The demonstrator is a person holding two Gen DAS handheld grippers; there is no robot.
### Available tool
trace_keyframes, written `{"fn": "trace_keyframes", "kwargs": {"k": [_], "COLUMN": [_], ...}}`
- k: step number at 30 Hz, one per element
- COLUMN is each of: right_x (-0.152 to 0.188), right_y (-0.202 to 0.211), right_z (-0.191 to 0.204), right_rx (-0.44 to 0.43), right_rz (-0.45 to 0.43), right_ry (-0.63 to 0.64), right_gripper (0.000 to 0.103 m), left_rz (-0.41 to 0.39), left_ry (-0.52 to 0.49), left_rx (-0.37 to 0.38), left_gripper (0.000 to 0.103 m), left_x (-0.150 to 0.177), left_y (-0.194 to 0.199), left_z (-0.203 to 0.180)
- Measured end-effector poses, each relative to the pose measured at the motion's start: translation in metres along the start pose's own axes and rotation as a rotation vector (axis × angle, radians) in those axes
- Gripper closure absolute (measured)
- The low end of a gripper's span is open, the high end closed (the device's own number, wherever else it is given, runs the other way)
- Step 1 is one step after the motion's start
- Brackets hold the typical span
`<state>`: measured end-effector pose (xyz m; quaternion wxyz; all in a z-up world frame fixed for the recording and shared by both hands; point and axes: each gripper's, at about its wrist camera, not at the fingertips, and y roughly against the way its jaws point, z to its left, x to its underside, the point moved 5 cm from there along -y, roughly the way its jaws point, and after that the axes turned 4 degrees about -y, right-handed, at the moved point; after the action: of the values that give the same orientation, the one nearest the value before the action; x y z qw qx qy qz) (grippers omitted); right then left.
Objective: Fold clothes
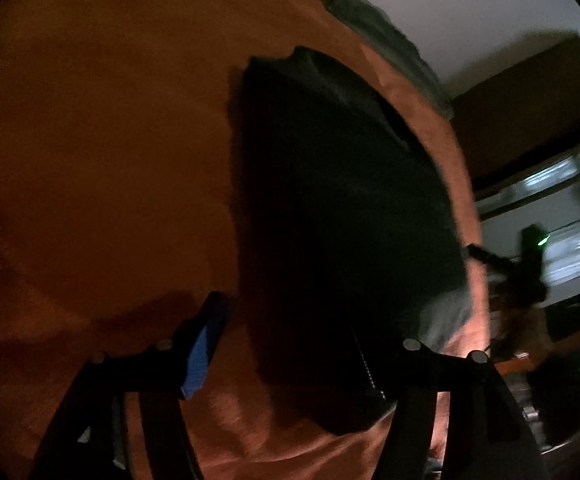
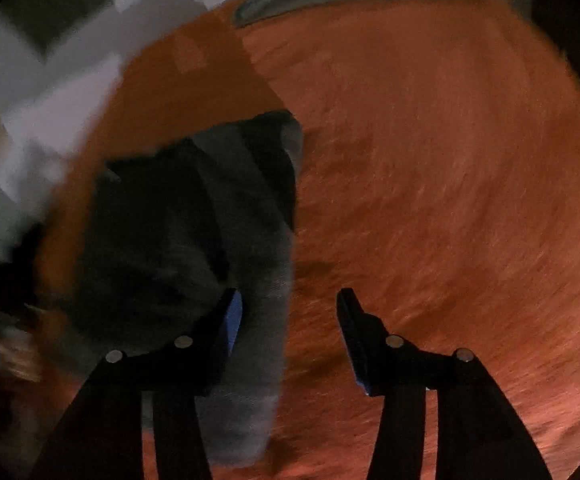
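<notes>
A dark garment (image 1: 330, 208), near black with a greyer underside showing, lies on an orange-brown bedspread (image 1: 89, 140). In the left wrist view it is a long, flat, partly folded shape with a fairly straight left edge and a curved right edge; a notched corner sits at its far end, and its near end reaches down between the fingers of the left gripper (image 1: 302, 344). Its long axis runs from that gripper away toward the far edge of the bed. In the right wrist view the same garment (image 2: 177, 248) looks blurred, with a grey band (image 2: 257, 280) folded along its right side and running toward the camera.

The left gripper's jaws stand wide apart, with the garment's near end between them; whether either finger touches the cloth cannot be told. The right gripper (image 2: 290, 312) also has its jaws spread wide and holds nothing; its left finger overlaps the grey band.

A grey-green cloth (image 1: 378, 24) lies along the bed's far edge. Beyond the bed are a pale wall (image 1: 470, 8) and dark furniture (image 1: 530, 112).
</notes>
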<state>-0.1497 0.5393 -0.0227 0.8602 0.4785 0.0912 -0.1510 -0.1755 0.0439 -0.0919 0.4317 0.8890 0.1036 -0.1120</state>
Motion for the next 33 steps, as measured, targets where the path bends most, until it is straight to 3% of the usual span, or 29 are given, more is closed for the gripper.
{"fn": "trace_keyframes", "kwargs": {"k": [3, 9, 12, 14, 17, 20, 22, 28, 29, 30, 32, 33], "right_x": [-0.01, -0.023, -0.022, -0.025, -0.025, -0.025, -0.025, -0.025, -0.025, -0.025, -0.025, -0.025], "right_y": [0.001, -0.031, -0.041, -0.047, -0.054, -0.061, -0.065, -0.078, -0.08, -0.083, -0.087, -0.086], "right_z": [-0.01, -0.016, -0.013, -0.007, 0.01, 0.018, 0.022, 0.035, 0.037, 0.039, 0.044, 0.042], "right_rx": [-0.146, -0.184, -0.238, -0.284, -0.353, -0.36, -0.358, -0.352, -0.35, -0.349, -0.347, -0.356], "right_rz": [0.023, 0.106, 0.133, 0.14, 0.175, 0.194, 0.204, 0.235, 0.24, 0.246, 0.256, 0.248], "right_ry": [-0.054, -0.026, -0.039, -0.044, -0.047, -0.056, -0.064, -0.086, -0.09, -0.093, -0.101, -0.123], "right_gripper": [0.04, 0.039, 0.038, 0.03, 0.029, 0.025, 0.016, 0.015, 0.016, 0.02, 0.033, 0.039], "left_rz": [0.005, 0.022, 0.02, 0.018, 0.005, 0.004, -0.007, -0.027, -0.025, -0.018, -0.004, -0.013], "left_ry": [0.033, 0.061, 0.041, 0.061, 0.099, 0.118, 0.15, 0.305, 0.318, 0.316, 0.303, 0.308], "left_rx": [0.06, 0.121, 0.127, 0.142, 0.178, 0.19, 0.205, 0.364, 0.37, 0.35, 0.293, 0.295], "left_gripper": [0.036, 0.035, 0.034, 0.031, 0.029, 0.029, 0.029, 0.029, 0.036, 0.057, 0.084, 0.086], "left_x": [-0.016, -0.036, -0.042, -0.045, -0.052, -0.054, -0.054, -0.052, -0.052, -0.05, -0.048, -0.048], "left_y": [-0.01, -0.04, -0.049, -0.051, -0.054, -0.056, -0.057, -0.058, -0.06, -0.061, -0.063, -0.06], "left_z": [0.007, 0.016, 0.012, 0.012, 0.012, 0.01, 0.009, 0.012, 0.013, 0.014, 0.017, 0.017]}}
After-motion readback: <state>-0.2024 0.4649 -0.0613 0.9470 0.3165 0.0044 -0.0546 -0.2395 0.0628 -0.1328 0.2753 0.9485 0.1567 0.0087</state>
